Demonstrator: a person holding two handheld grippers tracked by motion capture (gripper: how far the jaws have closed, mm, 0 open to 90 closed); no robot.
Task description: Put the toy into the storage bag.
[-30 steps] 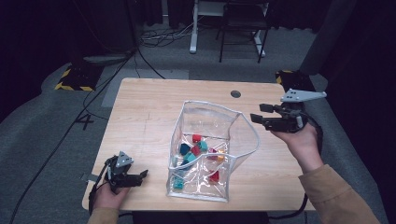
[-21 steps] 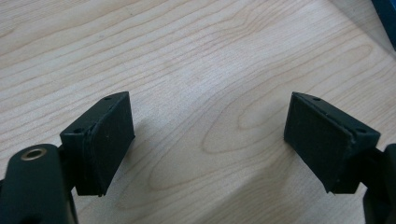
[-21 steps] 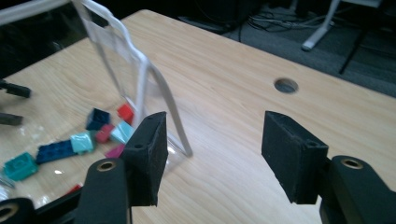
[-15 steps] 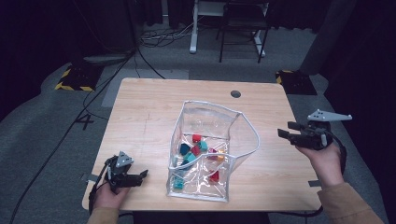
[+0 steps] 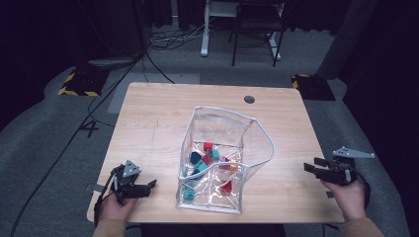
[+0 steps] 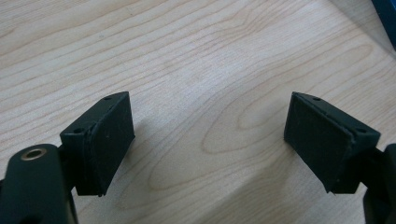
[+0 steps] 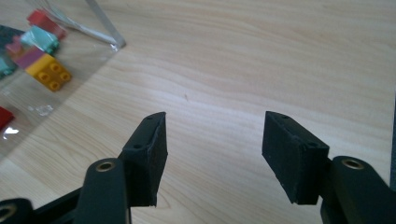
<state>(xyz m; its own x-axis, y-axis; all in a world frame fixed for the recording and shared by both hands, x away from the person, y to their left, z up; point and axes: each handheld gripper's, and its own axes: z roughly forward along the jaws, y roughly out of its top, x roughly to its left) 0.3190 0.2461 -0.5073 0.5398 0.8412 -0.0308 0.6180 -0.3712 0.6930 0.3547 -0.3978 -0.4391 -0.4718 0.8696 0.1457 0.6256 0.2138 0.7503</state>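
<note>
between the wide-open left gripper (image 5: 148,186) and wide-open right gripper (image 5: 311,168) stands a clear soft plastic bag (image 5: 217,133) of bricks, probably light and floppy, best pinched at its stiff white rim (image 5: 268,140).

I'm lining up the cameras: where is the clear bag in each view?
High view: bag stands mid-table.
Left gripper view: its edge at the top right corner.
Right gripper view: its corner at top left.
Shared landmark: the wooden table.
</note>
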